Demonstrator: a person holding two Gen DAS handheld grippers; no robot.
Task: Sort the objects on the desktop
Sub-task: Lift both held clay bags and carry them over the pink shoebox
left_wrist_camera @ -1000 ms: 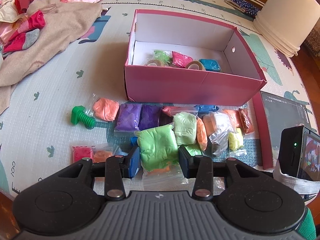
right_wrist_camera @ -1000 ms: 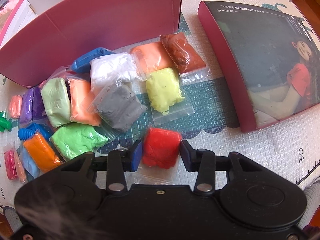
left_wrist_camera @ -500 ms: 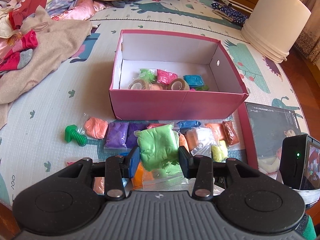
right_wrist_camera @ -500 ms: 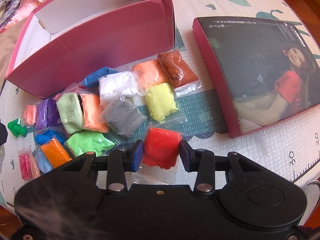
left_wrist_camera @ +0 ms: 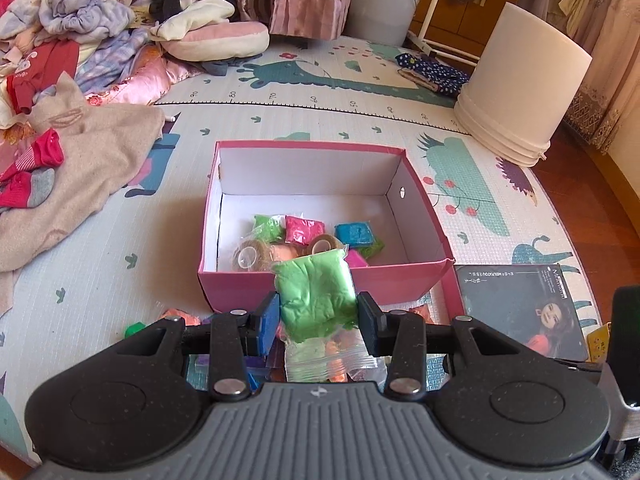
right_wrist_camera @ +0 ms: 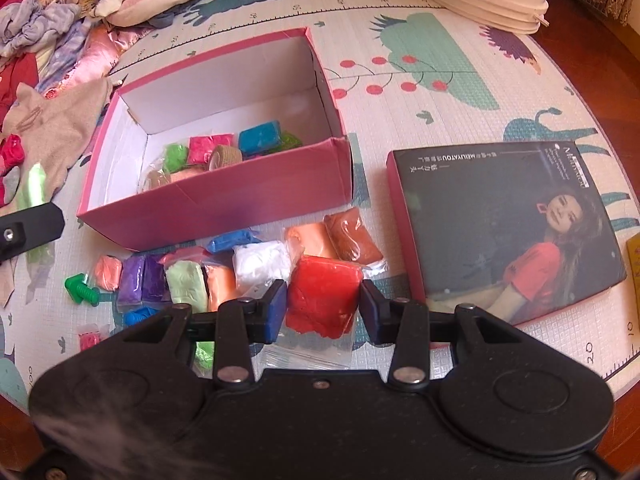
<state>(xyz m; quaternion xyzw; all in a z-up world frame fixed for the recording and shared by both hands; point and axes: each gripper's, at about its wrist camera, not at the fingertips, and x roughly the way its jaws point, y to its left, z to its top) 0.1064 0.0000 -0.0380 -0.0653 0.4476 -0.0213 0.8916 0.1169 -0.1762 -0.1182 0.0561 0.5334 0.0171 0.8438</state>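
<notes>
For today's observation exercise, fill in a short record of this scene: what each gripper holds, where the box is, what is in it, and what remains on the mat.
left gripper: shut on green bag
right gripper: shut on red bag
box: open, on mat, behind the loose bags
box contents: several bags and tape rolls
left on mat: many bags, green bolt, box lid

**Bright bags, pink box, cartoon mat**

Between the left tongs (left_wrist_camera: 318, 316), black with blue pads, sits a light green clay bag (left_wrist_camera: 316, 296). The right tongs (right_wrist_camera: 323, 308) flank a red clay bag (right_wrist_camera: 322, 300). Ahead of both, the box (right_wrist_camera: 224, 208) is pink outside, white inside. Left of the right tongs lie purple (right_wrist_camera: 140, 278), white (right_wrist_camera: 262, 262) and orange (right_wrist_camera: 220, 282) bags. The mat (left_wrist_camera: 120, 248) is cream with teal animals and red cherries.
</notes>
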